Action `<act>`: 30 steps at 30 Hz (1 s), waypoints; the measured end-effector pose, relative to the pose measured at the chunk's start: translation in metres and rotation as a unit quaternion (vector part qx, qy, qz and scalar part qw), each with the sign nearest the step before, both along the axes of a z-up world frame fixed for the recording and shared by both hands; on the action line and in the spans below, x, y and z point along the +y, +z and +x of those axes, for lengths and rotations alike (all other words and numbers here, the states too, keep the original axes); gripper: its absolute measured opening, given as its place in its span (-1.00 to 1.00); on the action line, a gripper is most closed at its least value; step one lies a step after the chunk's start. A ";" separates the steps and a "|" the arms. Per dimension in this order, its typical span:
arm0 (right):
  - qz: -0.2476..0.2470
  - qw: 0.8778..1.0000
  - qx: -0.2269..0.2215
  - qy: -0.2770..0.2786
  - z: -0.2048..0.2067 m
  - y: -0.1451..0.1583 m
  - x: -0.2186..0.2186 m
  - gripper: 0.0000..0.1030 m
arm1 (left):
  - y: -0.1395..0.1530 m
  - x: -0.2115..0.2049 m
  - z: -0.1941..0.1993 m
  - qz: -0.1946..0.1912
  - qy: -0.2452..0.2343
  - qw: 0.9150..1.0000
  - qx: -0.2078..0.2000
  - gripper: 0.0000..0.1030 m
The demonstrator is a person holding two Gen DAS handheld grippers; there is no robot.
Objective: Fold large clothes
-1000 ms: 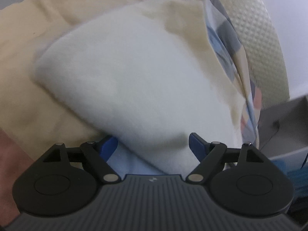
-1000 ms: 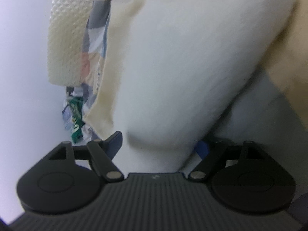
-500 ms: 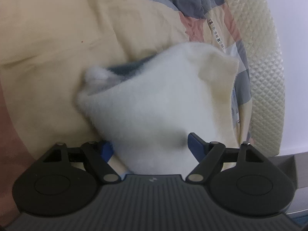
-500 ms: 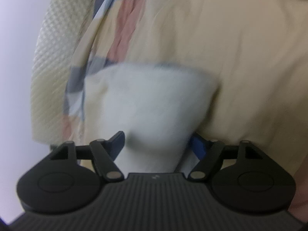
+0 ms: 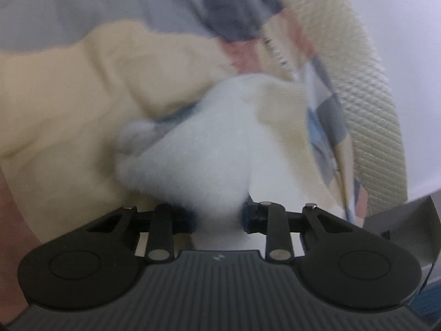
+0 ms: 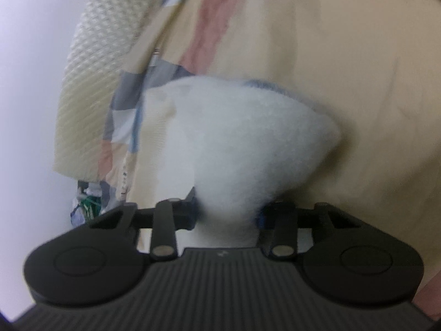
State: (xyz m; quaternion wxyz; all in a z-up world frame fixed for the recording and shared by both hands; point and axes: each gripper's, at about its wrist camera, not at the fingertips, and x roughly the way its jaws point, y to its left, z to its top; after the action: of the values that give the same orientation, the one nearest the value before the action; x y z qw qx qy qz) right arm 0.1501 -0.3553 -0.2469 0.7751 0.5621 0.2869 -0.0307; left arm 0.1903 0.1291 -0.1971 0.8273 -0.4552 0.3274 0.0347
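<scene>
A white fleecy garment with a blue-grey underside fills the middle of both views. In the left wrist view my left gripper (image 5: 219, 216) is shut on a bunched corner of the white garment (image 5: 198, 160). In the right wrist view my right gripper (image 6: 227, 212) is shut on another bunched corner of the white garment (image 6: 242, 143). The cloth fans out ahead of each gripper and hangs over the bed. The fingertips are hidden in the fleece.
A pale yellow bedsheet (image 5: 55, 104) with pink, grey and blue patches covers the bed, seen also in the right wrist view (image 6: 330, 55). A cream quilted mattress edge (image 5: 366, 104) runs beside a white wall; it shows at the left in the right wrist view (image 6: 91, 82).
Both grippers have closed in on the garment. The cloth, broad and spread a second ago, is now gathered into narrow bunches, and both views have swung over the bed.
</scene>
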 end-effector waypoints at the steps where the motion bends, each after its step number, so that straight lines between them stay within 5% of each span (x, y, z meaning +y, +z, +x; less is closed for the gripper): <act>1: -0.004 1.000 -0.013 0.006 -0.002 0.007 -0.001 -0.29 | 0.009 0.000 -0.004 0.007 -0.006 1.000 -0.012 -0.37; 6: -0.022 0.997 -0.070 0.034 -0.018 0.047 -0.004 -0.31 | 0.046 0.005 -0.026 0.018 -0.028 0.998 -0.045 -0.38; 12: -0.040 0.995 -0.067 0.064 -0.049 0.074 -0.009 -0.31 | 0.078 0.009 -0.067 0.030 -0.058 0.997 -0.052 -0.37; 22: -0.044 0.994 -0.056 0.087 -0.112 0.087 -0.014 -0.30 | 0.069 0.019 -0.114 0.003 -0.072 0.997 -0.011 -0.32; 26: -0.043 0.993 -0.056 0.089 -0.116 0.083 -0.013 -0.24 | 0.065 0.022 -0.106 -0.011 -0.072 0.997 0.008 -0.06; 30: -0.033 0.994 -0.067 0.080 -0.122 0.089 -0.019 -0.04 | 0.067 0.026 -0.103 -0.045 -0.085 0.995 -0.021 0.13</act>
State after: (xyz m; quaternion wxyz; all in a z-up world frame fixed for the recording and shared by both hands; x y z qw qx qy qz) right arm 0.0278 -0.3745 -0.1580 0.8108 0.5122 0.2771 0.0591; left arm 0.0870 0.1552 -0.1303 0.8125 -0.4632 0.3487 -0.0603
